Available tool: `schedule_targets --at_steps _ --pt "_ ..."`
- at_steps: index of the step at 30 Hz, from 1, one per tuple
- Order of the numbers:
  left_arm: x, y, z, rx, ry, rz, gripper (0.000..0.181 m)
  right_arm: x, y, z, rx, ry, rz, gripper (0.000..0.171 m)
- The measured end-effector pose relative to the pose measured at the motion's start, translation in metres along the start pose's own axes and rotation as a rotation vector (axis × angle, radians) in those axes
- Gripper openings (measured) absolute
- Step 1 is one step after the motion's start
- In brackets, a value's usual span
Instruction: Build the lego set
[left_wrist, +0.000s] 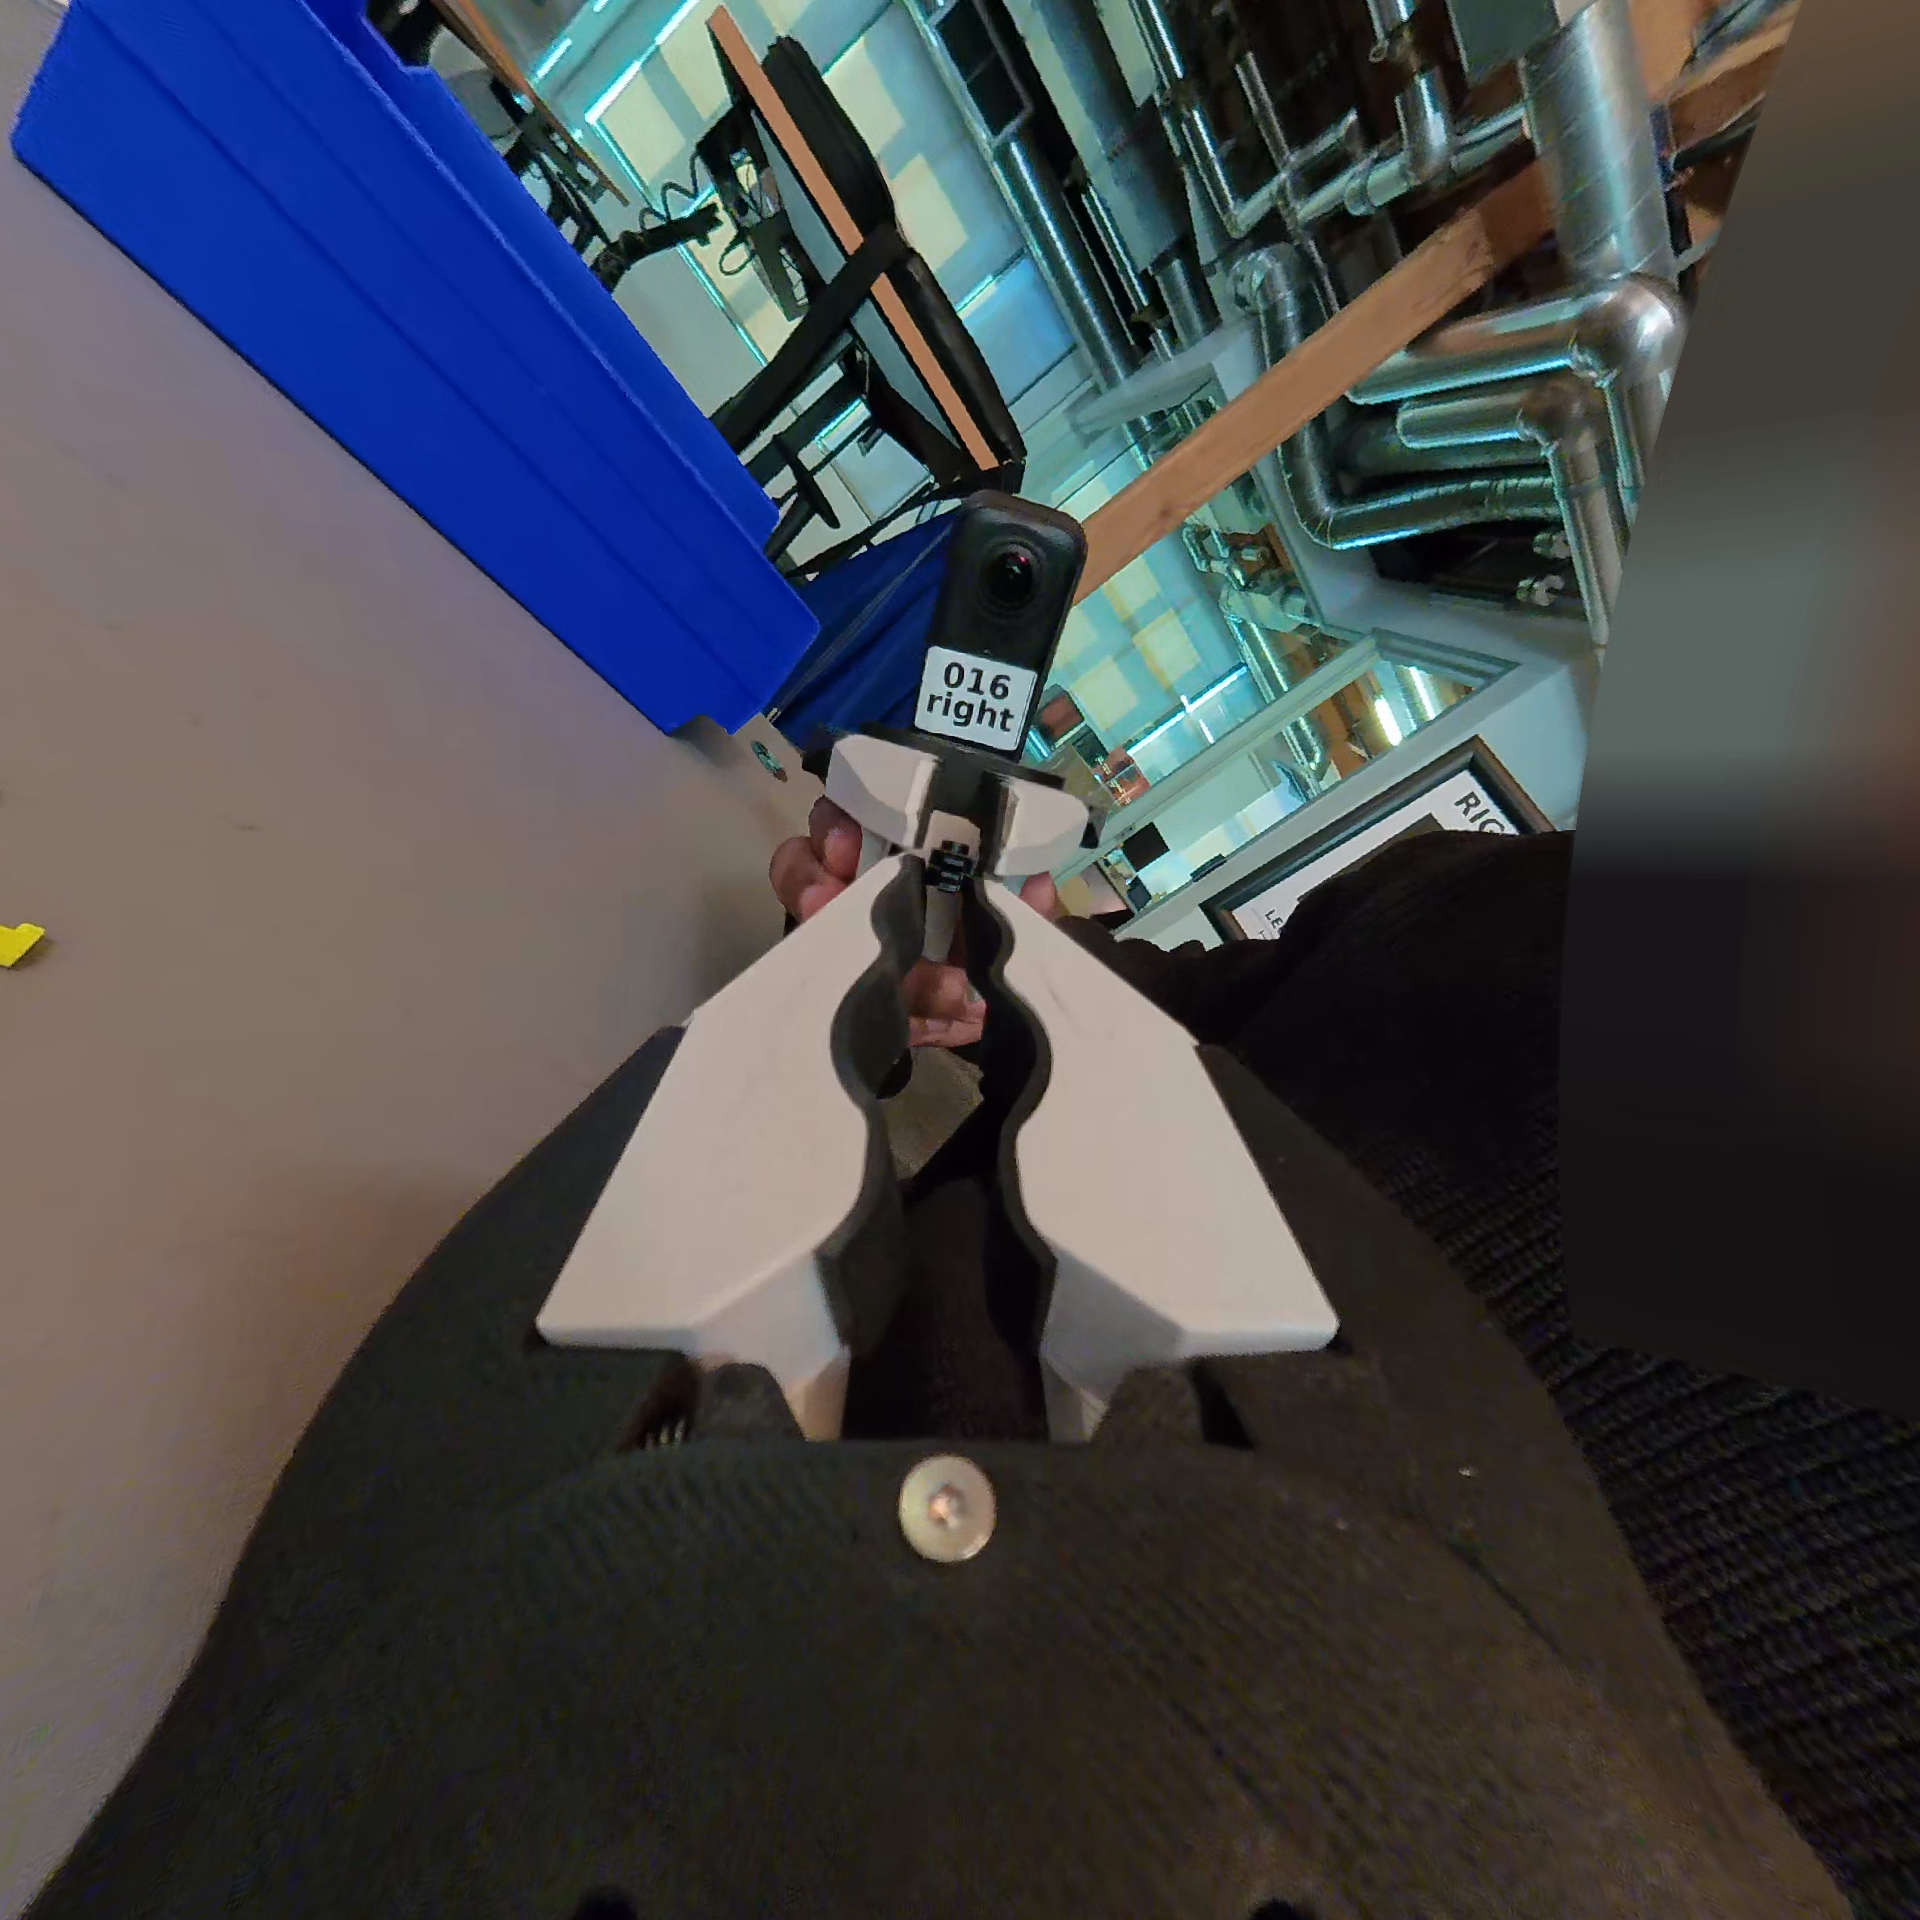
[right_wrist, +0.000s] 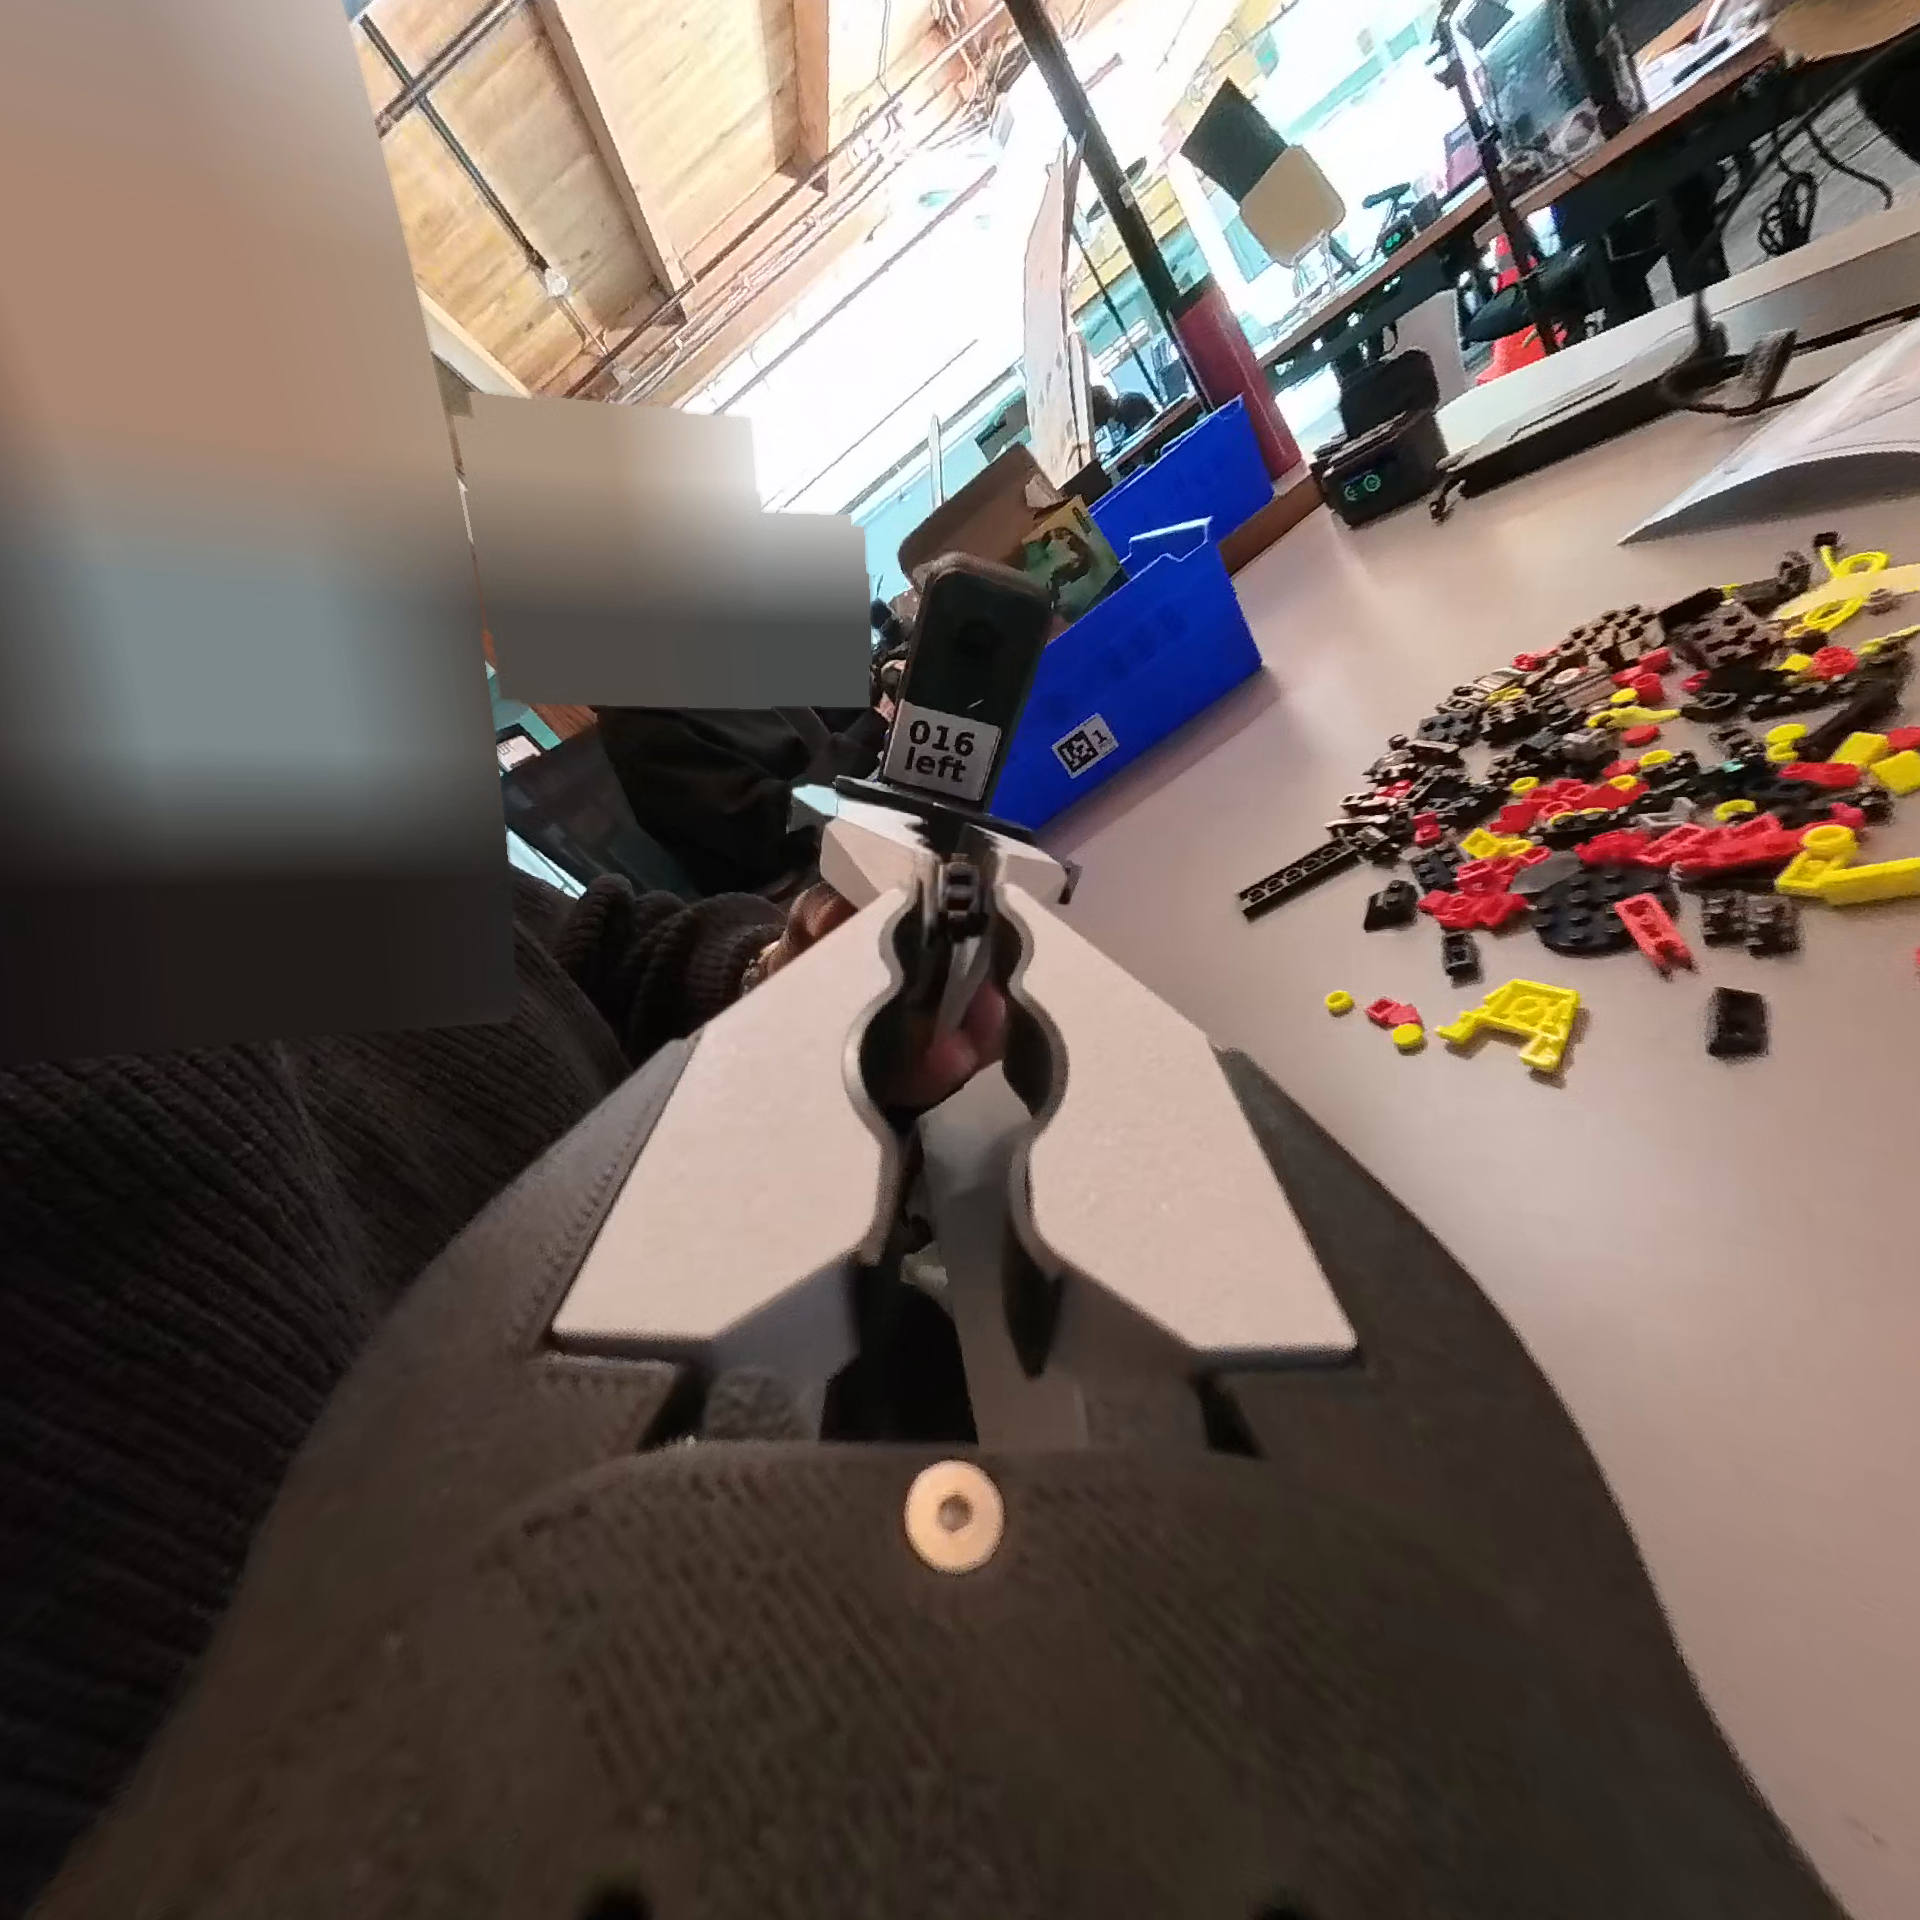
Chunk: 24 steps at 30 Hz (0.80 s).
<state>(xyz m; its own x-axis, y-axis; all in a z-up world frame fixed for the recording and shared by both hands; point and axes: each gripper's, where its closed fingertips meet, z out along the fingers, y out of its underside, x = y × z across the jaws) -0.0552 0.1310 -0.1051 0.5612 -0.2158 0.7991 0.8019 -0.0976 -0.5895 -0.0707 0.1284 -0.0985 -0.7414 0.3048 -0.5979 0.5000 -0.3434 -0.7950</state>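
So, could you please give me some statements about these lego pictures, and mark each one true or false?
1. The loose lego pieces lie in a pile on the table. True.
2. The pile lies inside the blue bin. False: it lies on the bare table, and the bin stands apart, farther back.
3. The left gripper and the right gripper point at each other, tips meeting at a small black piece. True.
4. The pieces are mostly green and white. False: they are black, red and yellow.
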Motion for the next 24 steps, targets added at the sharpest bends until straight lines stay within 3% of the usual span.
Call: schedule_targets --at_steps 15,24 --pt "0.001 0.003 0.001 -0.02 -0.013 0.022 0.004 -0.002 0.002 0.003 0.004 0.054 -0.102 0.006" --pt "-0.005 0.004 0.003 -0.026 -0.017 -0.064 0.006 0.008 0.002 0.002 -0.003 0.054 0.037 0.005"
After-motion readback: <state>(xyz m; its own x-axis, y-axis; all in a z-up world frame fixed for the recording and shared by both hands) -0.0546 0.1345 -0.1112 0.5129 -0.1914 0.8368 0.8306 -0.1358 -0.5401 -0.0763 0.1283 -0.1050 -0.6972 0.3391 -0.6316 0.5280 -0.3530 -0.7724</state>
